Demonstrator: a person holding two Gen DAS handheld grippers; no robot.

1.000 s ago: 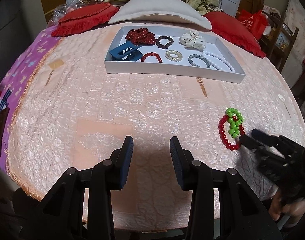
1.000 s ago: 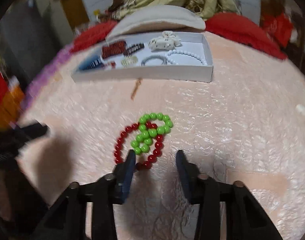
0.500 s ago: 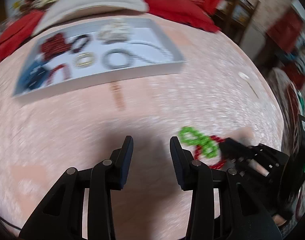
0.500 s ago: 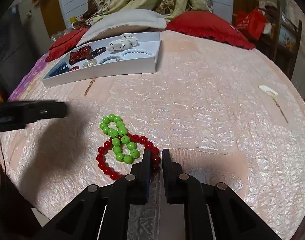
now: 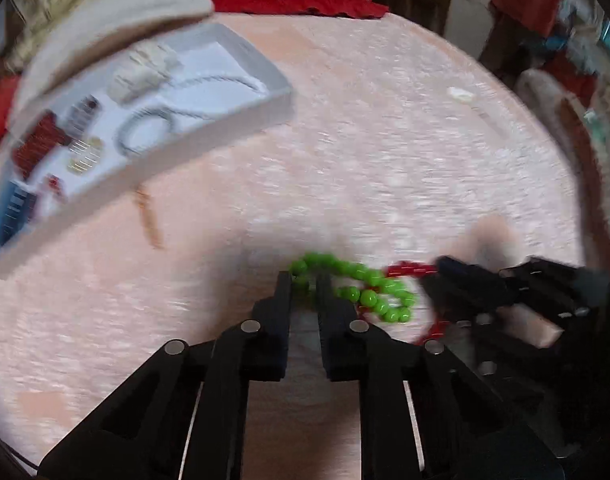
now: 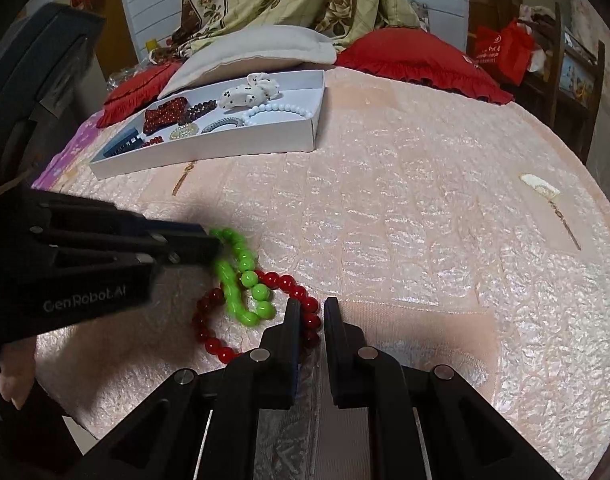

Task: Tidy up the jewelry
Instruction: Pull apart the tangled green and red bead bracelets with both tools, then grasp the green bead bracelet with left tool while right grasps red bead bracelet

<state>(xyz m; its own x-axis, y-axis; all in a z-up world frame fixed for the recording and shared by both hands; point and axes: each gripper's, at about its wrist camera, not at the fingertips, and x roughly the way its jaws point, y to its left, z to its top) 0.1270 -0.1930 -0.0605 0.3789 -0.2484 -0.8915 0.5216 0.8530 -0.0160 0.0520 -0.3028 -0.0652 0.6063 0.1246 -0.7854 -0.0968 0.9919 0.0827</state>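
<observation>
A green bead bracelet (image 6: 241, 276) lies tangled over a red bead bracelet (image 6: 301, 300) on the pink quilted cover. My left gripper (image 5: 305, 280) is shut on the green bracelet (image 5: 357, 284) at its near end; it also shows in the right wrist view (image 6: 213, 246), coming in from the left. My right gripper (image 6: 309, 312) is shut on the red bracelet at its near side; it also shows in the left wrist view (image 5: 437, 276), beside the red beads (image 5: 409, 269). The white tray (image 6: 225, 148) holds several bracelets and hair pieces at the back left.
A thin gold earring (image 6: 181, 180) lies in front of the tray. A white hairpin (image 6: 545, 192) lies at the far right. Red cushions (image 6: 421, 64) and a white pillow (image 6: 257, 52) line the back edge.
My left gripper swung right to the bracelets and closed from wide open onto the green one. My right gripper closed onto the red bracelet and stays there.
</observation>
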